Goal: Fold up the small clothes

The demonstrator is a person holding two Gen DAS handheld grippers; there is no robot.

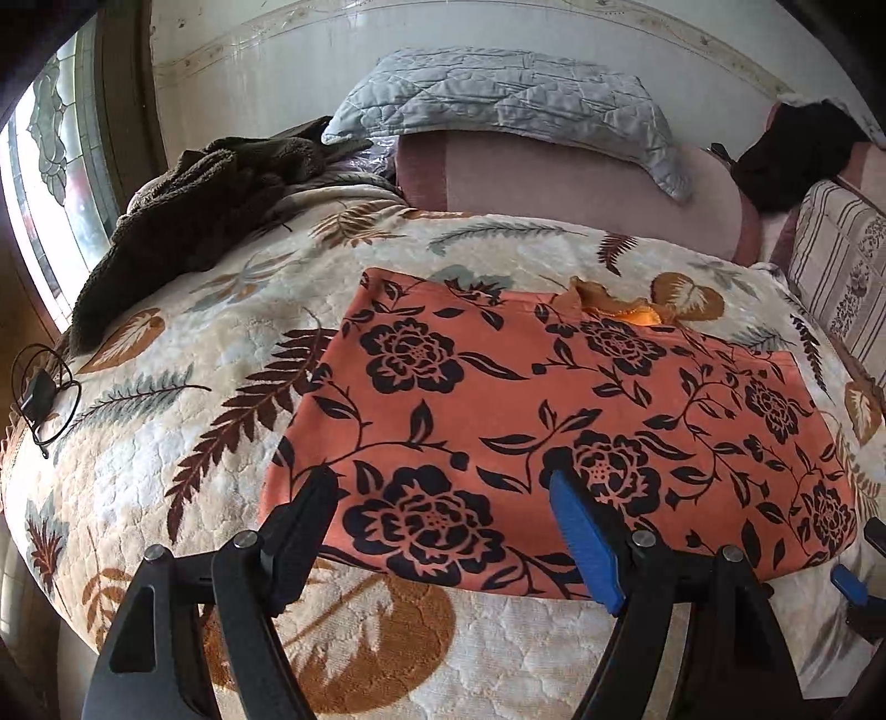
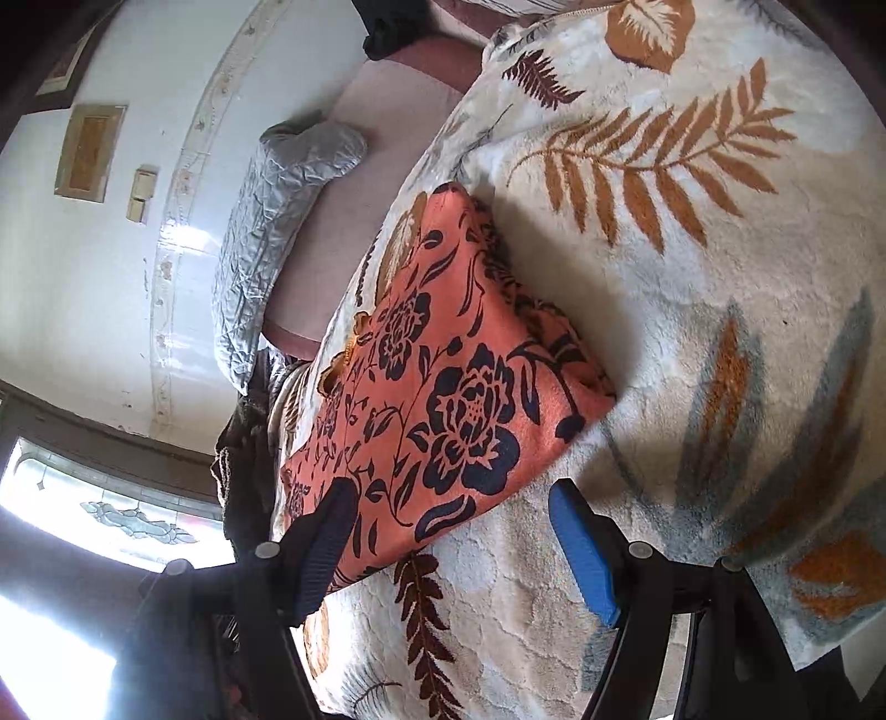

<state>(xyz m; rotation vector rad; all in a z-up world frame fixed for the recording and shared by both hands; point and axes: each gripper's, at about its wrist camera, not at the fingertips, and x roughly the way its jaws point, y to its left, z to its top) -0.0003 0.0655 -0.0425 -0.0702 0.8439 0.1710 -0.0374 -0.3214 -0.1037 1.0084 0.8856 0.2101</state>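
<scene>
On the bed blanket [image 1: 166, 487] the orange floral garment [image 1: 526, 421] lay flat; both the left gripper [image 1: 443, 526] and right gripper [image 2: 448, 531] were spread, empty. Each should probably pinch one near corner squarely before folding.

Daylight floods through a leaded-glass window [image 1: 50, 166] beside a white tiled wall [image 1: 310, 50]; a leaf-patterned blanket [image 1: 166, 360] covers the bed, a grey quilted pillow [image 1: 498, 94] behind.
</scene>
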